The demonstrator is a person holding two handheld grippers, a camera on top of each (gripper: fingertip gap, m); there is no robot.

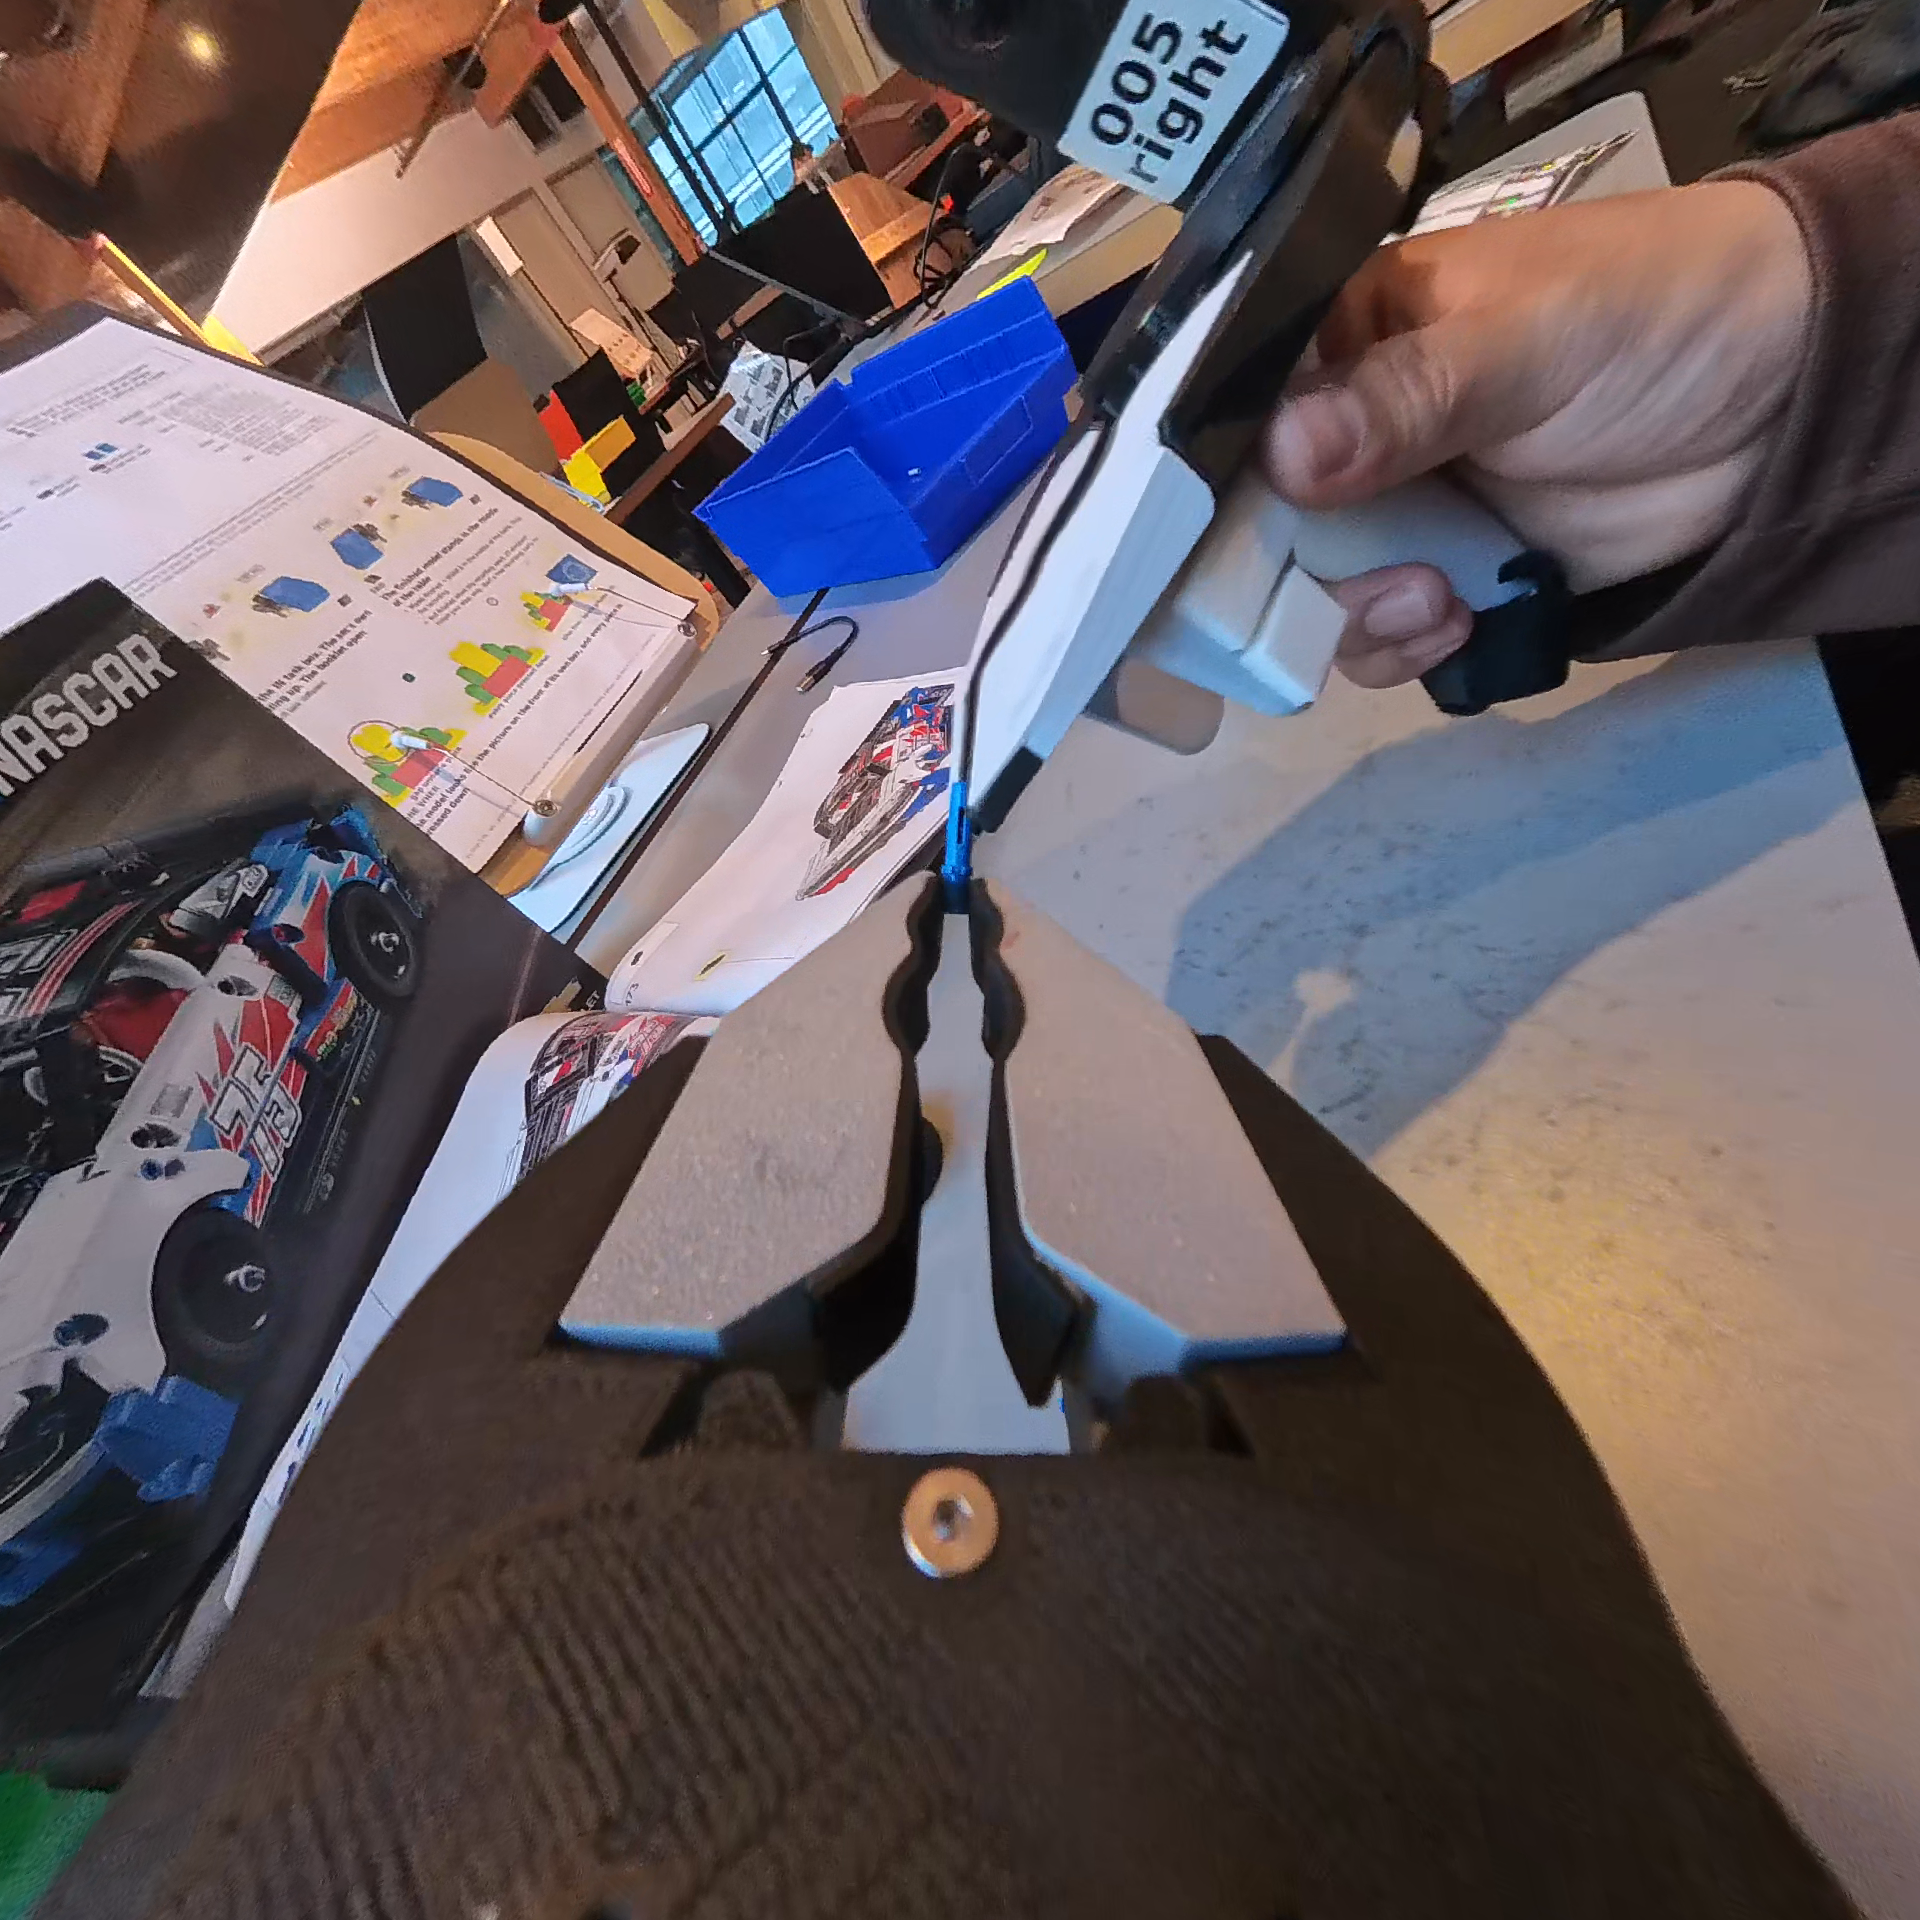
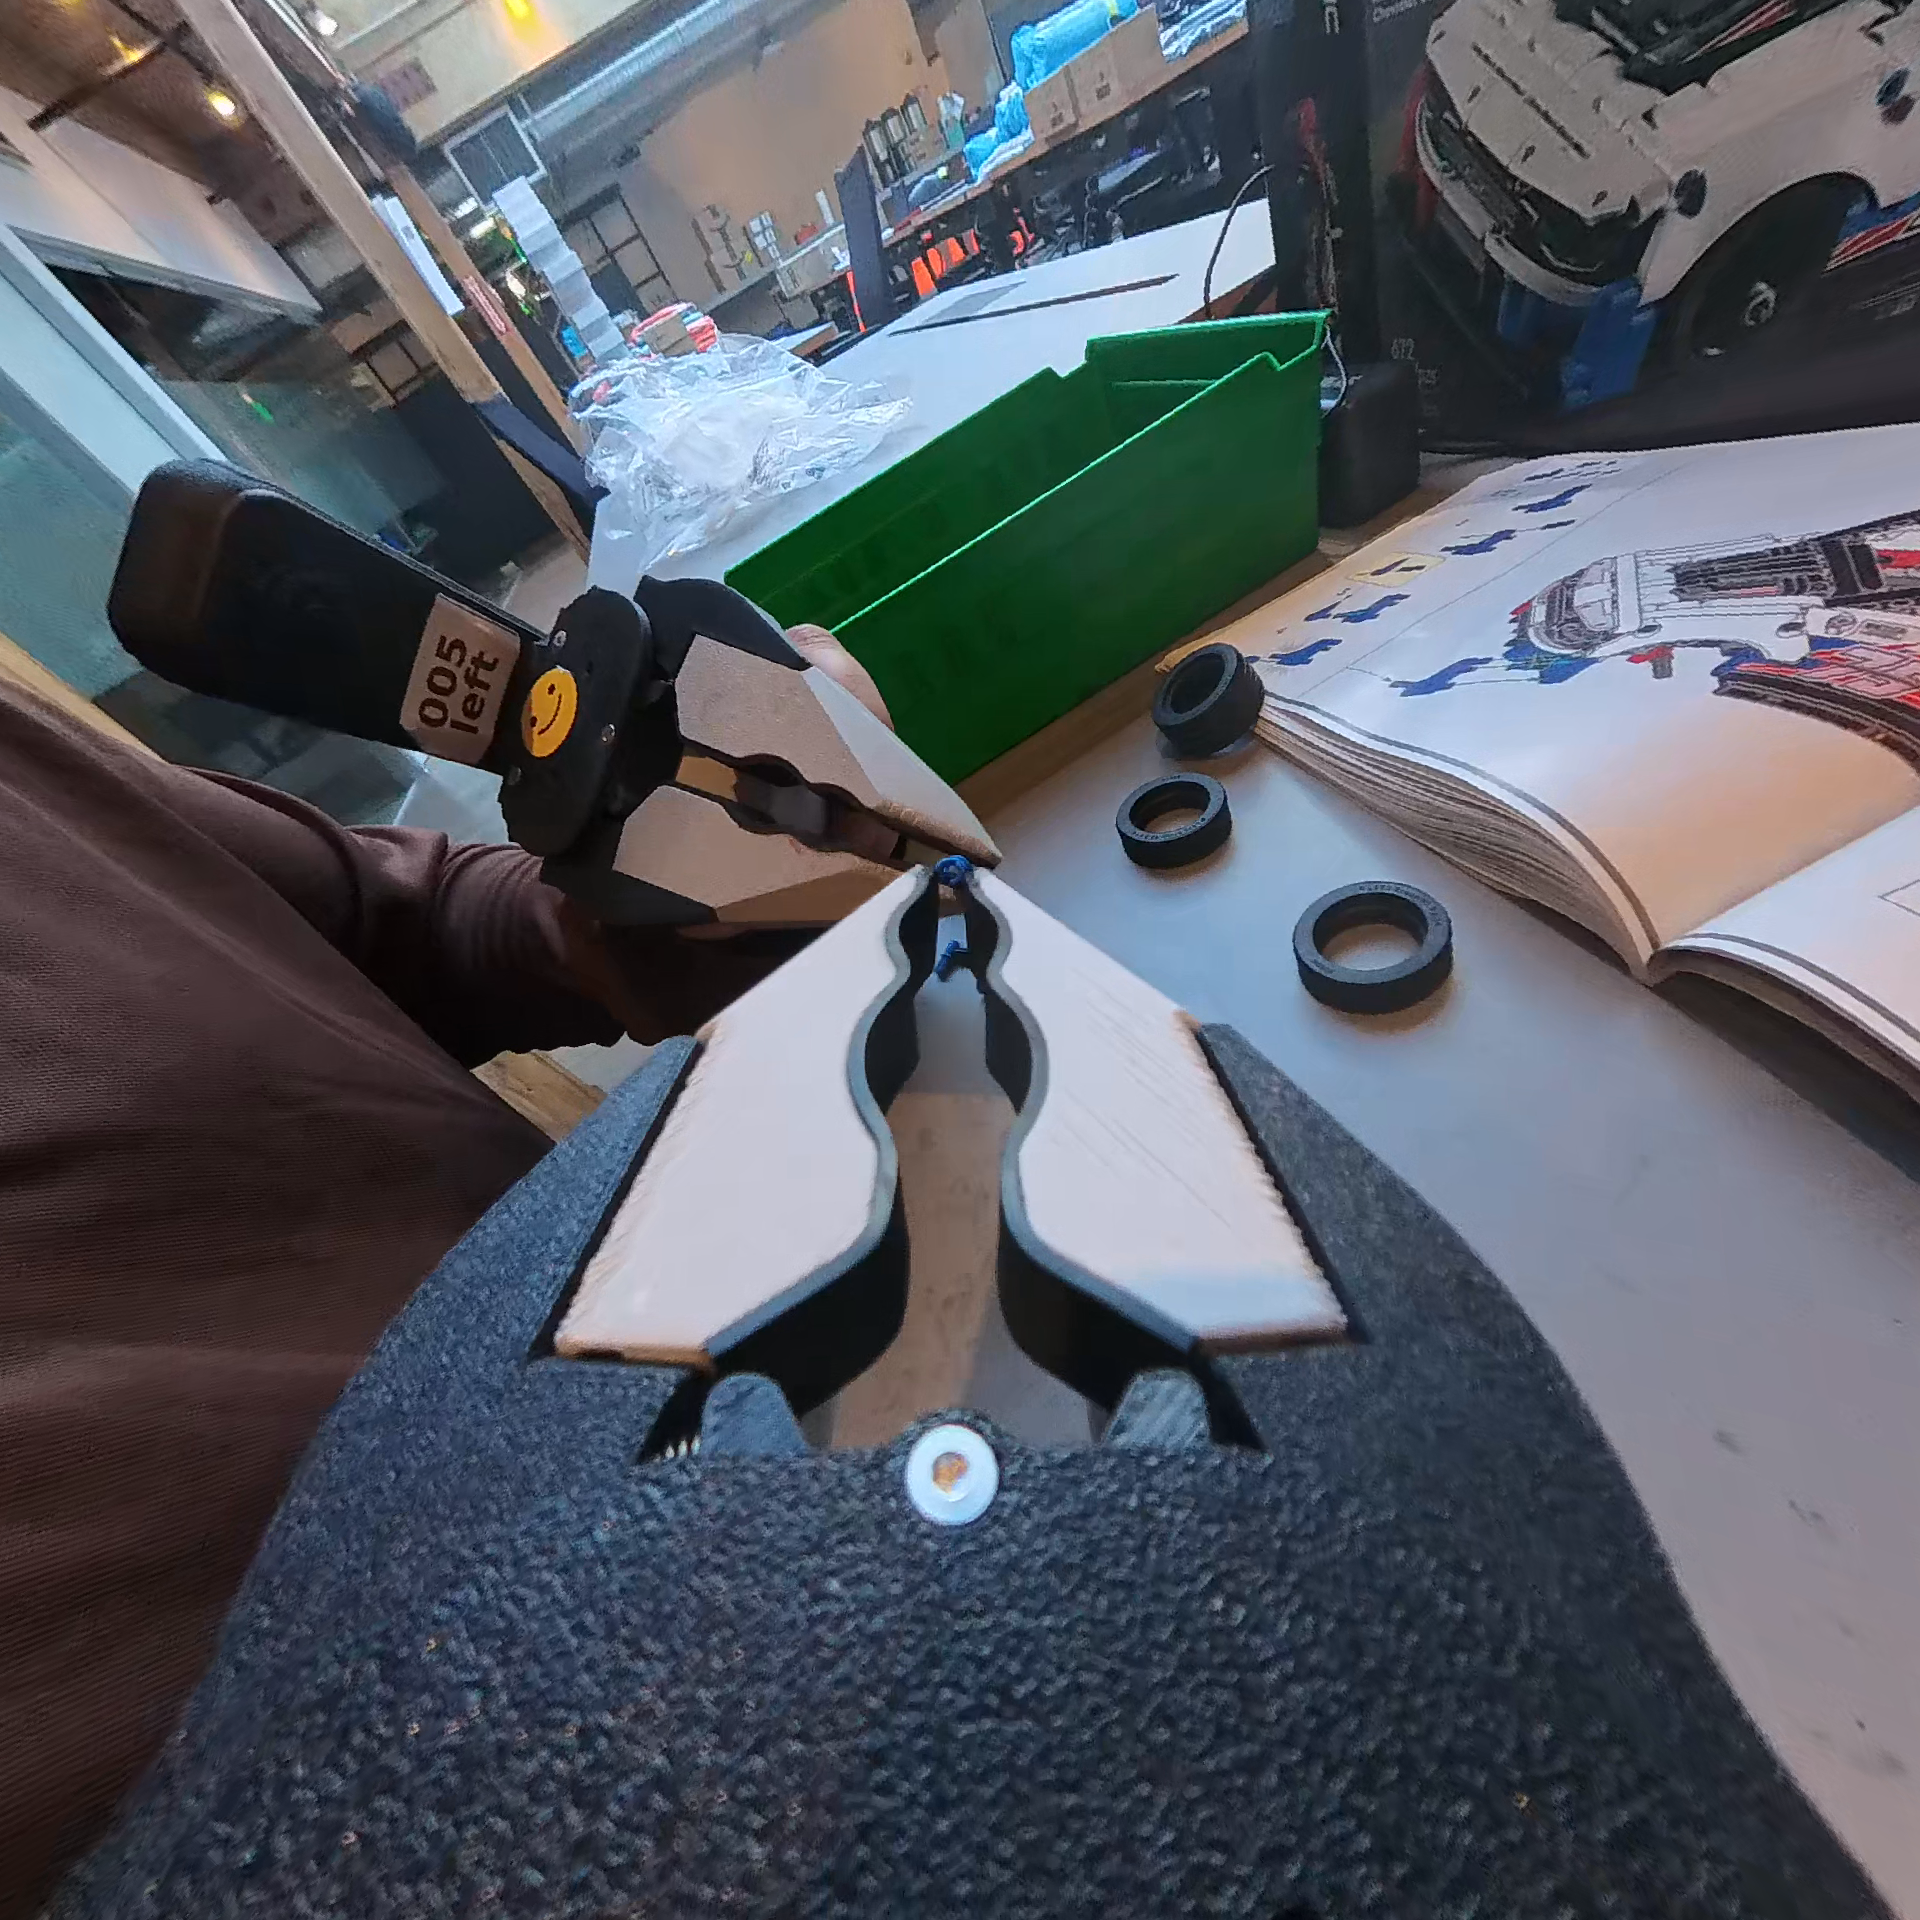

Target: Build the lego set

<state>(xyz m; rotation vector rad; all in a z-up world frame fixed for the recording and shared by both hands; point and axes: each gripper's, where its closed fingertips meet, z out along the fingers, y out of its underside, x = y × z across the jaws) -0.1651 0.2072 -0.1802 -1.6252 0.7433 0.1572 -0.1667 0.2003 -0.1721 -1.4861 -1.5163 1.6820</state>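
The left hand-held gripper (image 1: 956, 906) is closed to a sliver on the lower end of a small blue plastic lego pin (image 1: 957, 850), and the right hand-held gripper (image 2: 948, 875) meets it tip to tip above the grey counter (image 2: 1558, 1195), pinched on the same pin's upper end. Beyond the tips three black rubber lego tyres (image 2: 1371, 945) lie on the counter just beside the open paper instruction booklet (image 2: 1621, 748). Farther back a green plastic bin (image 2: 1049, 540) stands near the counter's far edge, beside crumpled clear plastic bags (image 2: 727, 436).
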